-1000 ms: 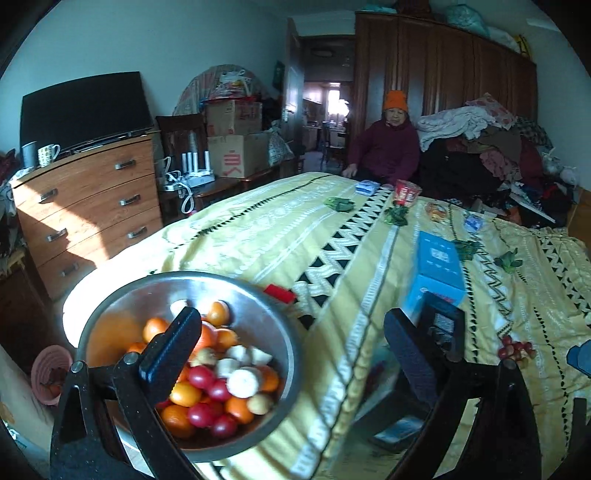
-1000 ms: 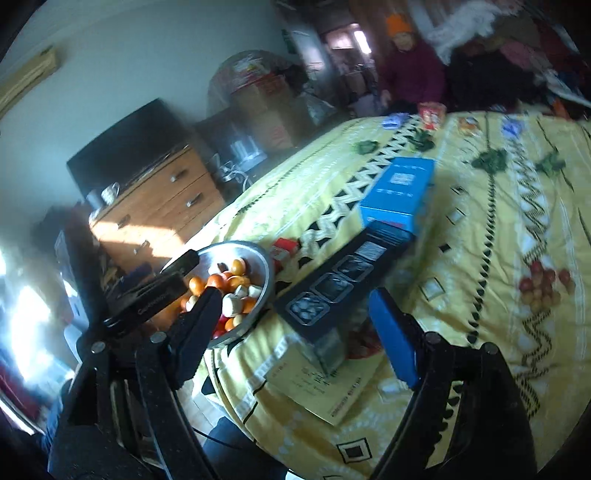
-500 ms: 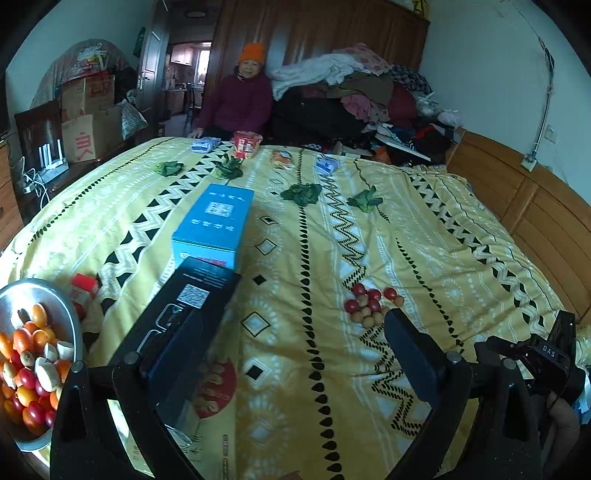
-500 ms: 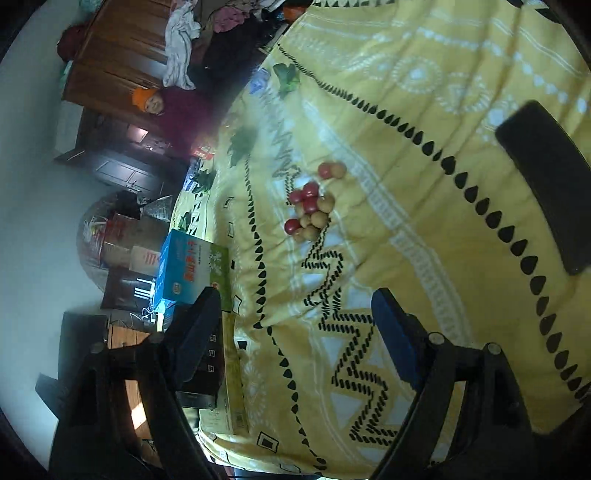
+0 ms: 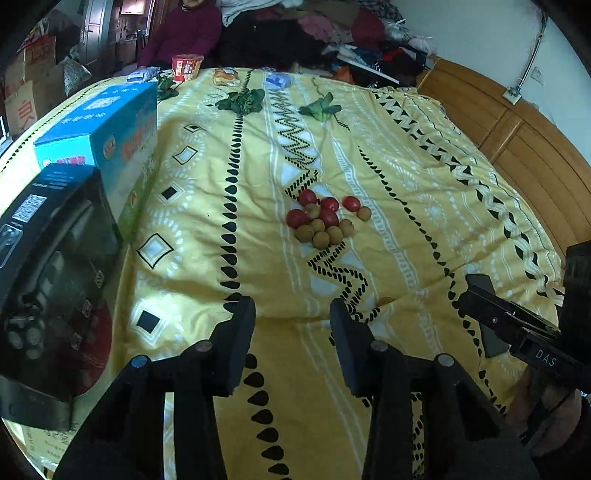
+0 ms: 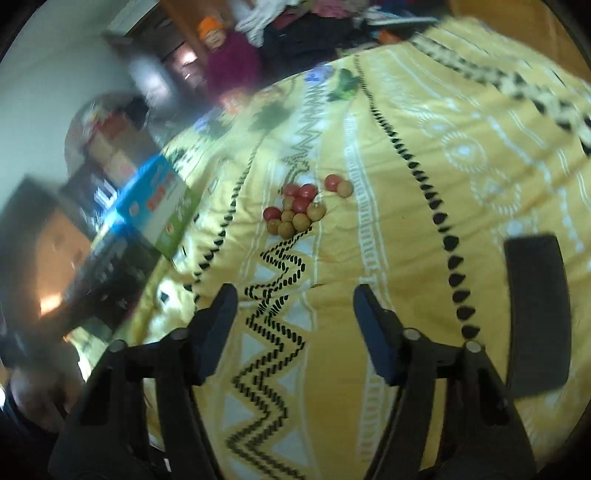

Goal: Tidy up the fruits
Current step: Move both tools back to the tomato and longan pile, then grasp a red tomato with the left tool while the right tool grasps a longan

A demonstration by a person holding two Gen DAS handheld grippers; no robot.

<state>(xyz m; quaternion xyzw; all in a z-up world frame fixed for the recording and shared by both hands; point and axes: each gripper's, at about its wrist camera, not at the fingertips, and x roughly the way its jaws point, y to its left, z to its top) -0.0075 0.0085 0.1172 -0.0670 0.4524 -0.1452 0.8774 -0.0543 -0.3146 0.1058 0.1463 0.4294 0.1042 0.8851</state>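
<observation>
A small pile of red and tan fruits (image 5: pixel 323 219) lies on the yellow patterned bedspread (image 5: pixel 406 177); it also shows in the right wrist view (image 6: pixel 301 208). My left gripper (image 5: pixel 291 321) is open and empty, hovering short of the pile. My right gripper (image 6: pixel 291 306) is open and empty, also short of the pile; in the left wrist view it shows at the right edge (image 5: pixel 517 325).
A blue box (image 5: pixel 103 136) and a black box (image 5: pixel 48 280) stand at the left. Leafy greens (image 5: pixel 242 99) and snack packets (image 5: pixel 186 66) lie at the far end. A person (image 5: pixel 184 29) sits behind the bed. A wooden headboard (image 5: pixel 524 140) is at the right.
Both grippers have swung toward the fruit pile and come closer to it. The left gripper's jaws have narrowed. The metal bowl of fruit has left both views.
</observation>
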